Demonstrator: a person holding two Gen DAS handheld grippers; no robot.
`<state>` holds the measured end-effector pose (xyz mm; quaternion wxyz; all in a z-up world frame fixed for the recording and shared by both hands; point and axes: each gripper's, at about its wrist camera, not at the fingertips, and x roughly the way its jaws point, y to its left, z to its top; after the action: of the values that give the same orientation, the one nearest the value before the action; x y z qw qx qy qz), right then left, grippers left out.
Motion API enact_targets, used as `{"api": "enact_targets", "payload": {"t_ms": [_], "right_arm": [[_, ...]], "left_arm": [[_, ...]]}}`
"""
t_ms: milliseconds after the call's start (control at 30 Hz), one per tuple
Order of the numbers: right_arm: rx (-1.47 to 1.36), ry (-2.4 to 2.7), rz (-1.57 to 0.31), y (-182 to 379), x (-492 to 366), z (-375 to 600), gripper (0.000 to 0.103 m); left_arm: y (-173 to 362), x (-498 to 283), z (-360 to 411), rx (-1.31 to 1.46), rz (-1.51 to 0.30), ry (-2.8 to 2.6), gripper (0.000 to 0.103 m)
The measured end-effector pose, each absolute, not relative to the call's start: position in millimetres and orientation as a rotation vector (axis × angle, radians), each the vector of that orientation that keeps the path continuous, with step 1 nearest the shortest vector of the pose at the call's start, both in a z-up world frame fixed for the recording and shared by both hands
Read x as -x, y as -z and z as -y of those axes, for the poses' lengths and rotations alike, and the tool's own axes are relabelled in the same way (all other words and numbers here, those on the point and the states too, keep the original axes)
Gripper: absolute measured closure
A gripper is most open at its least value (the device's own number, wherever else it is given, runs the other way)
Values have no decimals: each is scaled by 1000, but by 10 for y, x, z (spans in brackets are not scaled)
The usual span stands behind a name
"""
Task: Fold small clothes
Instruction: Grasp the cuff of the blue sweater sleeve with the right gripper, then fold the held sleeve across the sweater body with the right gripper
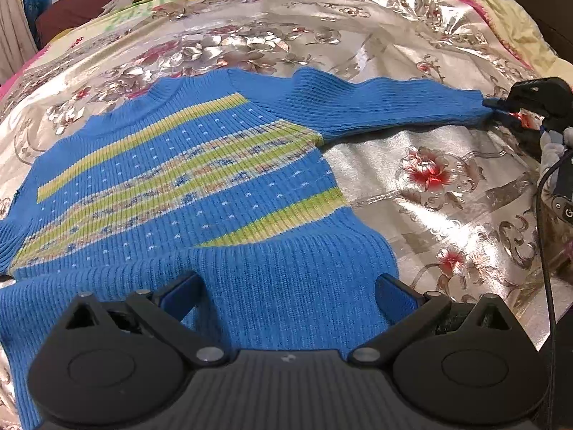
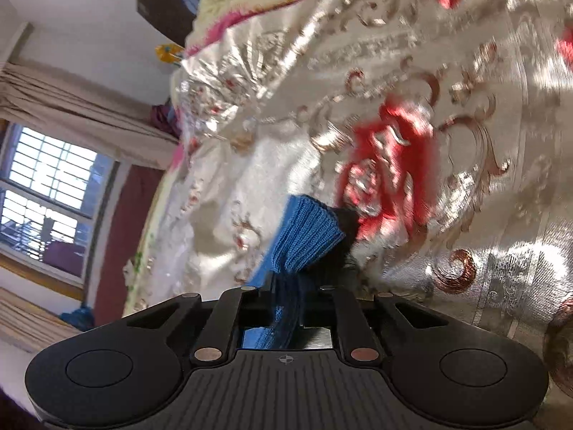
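Sweater [image 1: 186,179] flat on bed cover [image 1: 447,186]. My right gripper [image 1: 501,109] jaws clenched on sleeve cuff [image 2: 308,229] (for folding inward); left gripper [image 1: 286,290] jaws released over hem, ready to pin.

A lone "G" shows on the dark strap [image 1: 566,205].

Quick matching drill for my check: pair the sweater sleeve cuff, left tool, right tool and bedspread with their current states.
Things:
1. sleeve cuff
2. left tool
3. right tool
4. bedspread

States:
A. open above the sweater hem
B. shiny, floral, lying under everything
C. shut on blue knit
D. pinched, sleeve stretched out sideways

Pairs: 1-D, 2-A, 3-C, 4-B
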<state>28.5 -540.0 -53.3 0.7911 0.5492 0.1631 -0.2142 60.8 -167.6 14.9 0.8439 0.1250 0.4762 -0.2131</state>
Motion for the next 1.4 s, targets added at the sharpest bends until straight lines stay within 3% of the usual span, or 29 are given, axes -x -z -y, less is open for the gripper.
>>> {"api": "enact_targets", "payload": {"t_ms": [433, 733, 900, 1067, 1233, 1400], "right_arm": [[-1032, 278, -289, -297, -531, 4917, 92], [-778, -37, -430, -911, -1515, 3381, 92], [-574, -197, -567, -822, -2017, 2136, 92], [-386, -339, -775, -344, -2246, 1123, 91], [-276, -404, -877, -84, -2035, 685, 84], [-252, -405, -861, -225, -1895, 835, 78]], "left_arm": [[-217, -529, 1419, -173, -986, 474, 0], [-279, -399, 553, -49, -912, 361, 0], [-257, -298, 139, -70, -846, 253, 0], [-197, -267, -108, -74, -816, 198, 0], [-117, -311, -276, -12, -829, 202, 0], [-95, -313, -337, 29, -824, 223, 0]]}}
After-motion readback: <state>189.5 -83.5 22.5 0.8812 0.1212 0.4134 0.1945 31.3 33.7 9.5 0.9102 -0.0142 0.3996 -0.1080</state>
